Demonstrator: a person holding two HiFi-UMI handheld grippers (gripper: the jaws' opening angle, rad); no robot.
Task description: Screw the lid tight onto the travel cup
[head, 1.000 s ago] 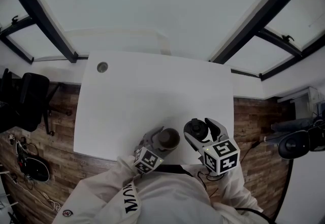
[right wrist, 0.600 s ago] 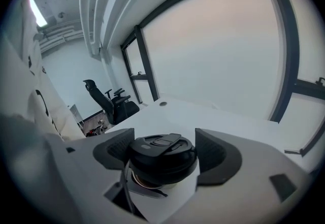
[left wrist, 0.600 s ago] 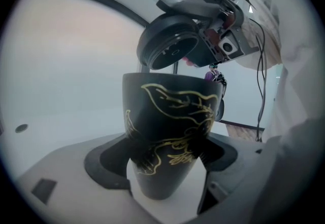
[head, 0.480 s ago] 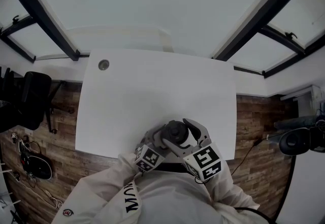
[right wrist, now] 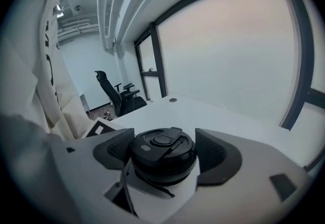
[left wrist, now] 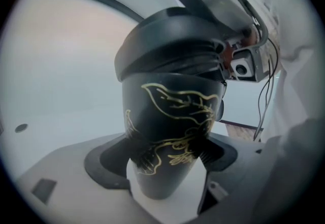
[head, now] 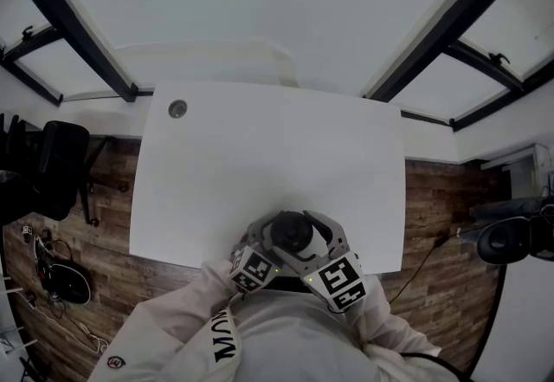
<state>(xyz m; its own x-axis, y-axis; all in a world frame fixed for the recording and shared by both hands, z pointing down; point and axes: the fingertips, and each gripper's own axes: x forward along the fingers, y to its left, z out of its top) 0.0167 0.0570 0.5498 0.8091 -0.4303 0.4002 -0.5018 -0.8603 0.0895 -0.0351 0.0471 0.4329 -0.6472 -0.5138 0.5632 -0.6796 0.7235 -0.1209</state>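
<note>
Travel cup [left wrist: 170,126] is at the near edge of the white table [head: 260,155], right in front of me, black with a gold bird drawn on it. My left gripper [left wrist: 165,162] is clamped on its lower body, pads on both sides. Over to the right, my right gripper [right wrist: 163,157] has its jaws wide but pressed on the black lid [right wrist: 162,147], which is resting on the cup's mouth. Danger now: if the lid sits crooked when I start to twist, the threads could cross and jam, and I can't see whether they've caught. The cup narrows toward its base, so a hard twist could spin it in my left pads or tip it over. Its long axis runs near upright, mouth up under the lid, narrow base down toward the table. It leans a little in the left gripper view, though the wide lens may exaggerate that
</note>
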